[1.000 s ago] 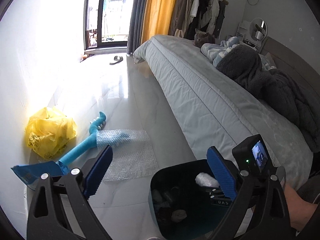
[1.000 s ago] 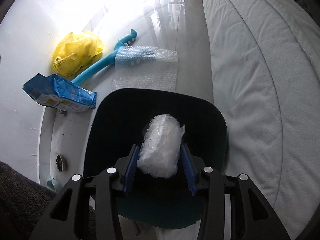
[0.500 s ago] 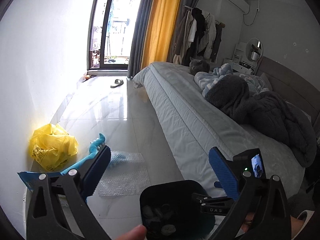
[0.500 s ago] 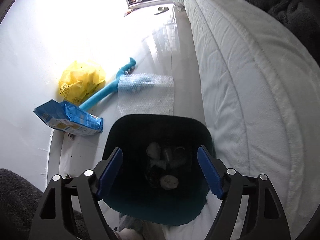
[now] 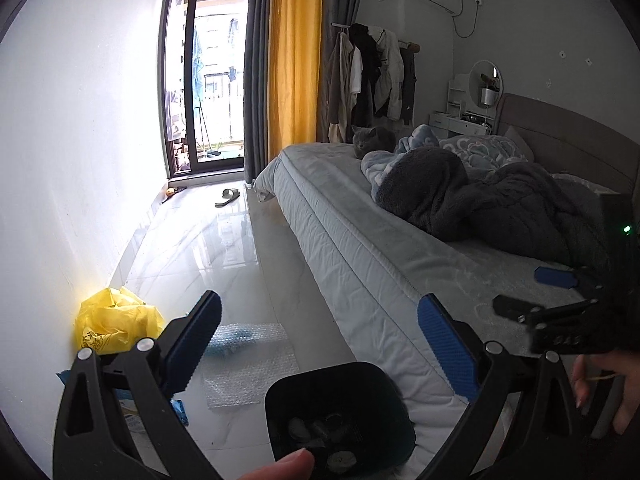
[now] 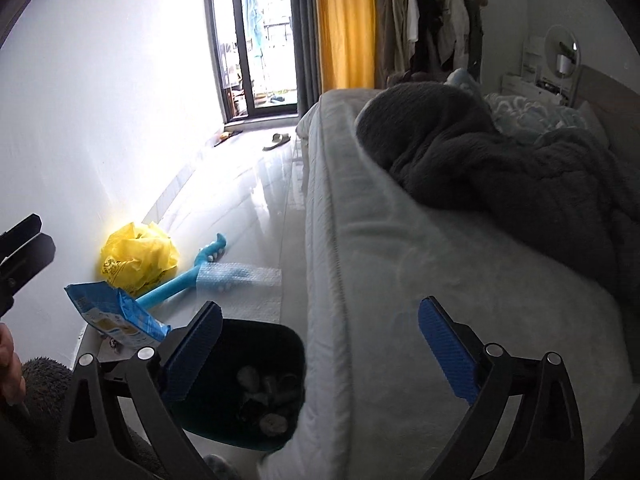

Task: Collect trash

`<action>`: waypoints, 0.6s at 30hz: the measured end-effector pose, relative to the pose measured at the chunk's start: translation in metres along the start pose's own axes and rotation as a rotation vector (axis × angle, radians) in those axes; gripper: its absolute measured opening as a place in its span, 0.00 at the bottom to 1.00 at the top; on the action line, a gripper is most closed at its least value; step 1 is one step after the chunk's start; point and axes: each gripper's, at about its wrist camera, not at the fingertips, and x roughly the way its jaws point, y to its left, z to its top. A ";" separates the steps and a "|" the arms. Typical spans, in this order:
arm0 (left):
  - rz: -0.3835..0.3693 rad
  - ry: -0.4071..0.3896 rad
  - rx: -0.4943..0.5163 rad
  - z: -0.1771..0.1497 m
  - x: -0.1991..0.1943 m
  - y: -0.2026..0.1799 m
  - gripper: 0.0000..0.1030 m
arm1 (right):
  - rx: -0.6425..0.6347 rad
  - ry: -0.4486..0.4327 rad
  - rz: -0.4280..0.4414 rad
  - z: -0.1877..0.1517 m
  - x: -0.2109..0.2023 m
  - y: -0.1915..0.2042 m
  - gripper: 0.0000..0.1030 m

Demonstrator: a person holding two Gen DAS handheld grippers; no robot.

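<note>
Several crumpled scraps inside dark bin (image 6: 256,344) beside bed (image 6: 400,280).

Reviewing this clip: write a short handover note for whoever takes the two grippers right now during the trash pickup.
Left gripper: open, empty.
Right gripper: jaws opening, nothing between them.
Trash bin: on the floor beside the bed, several scraps already in it.
Left on the floor by the wall: yellow plastic bag, blue snack packet, bubble wrap sheet lying over a blue long-handled toy.
Next, probably: pick up the packet or the bag; whether the toy counts as trash is unclear.
</note>
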 end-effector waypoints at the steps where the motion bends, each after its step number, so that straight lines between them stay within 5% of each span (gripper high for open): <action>1: -0.001 -0.001 -0.005 -0.001 0.000 -0.001 0.97 | 0.002 -0.015 -0.014 -0.001 -0.010 -0.006 0.97; 10: -0.029 0.008 0.019 -0.006 -0.008 -0.028 0.97 | 0.069 -0.126 -0.118 -0.023 -0.096 -0.078 0.97; 18: -0.038 0.006 0.046 -0.021 -0.011 -0.045 0.97 | 0.113 -0.157 -0.156 -0.062 -0.130 -0.105 0.97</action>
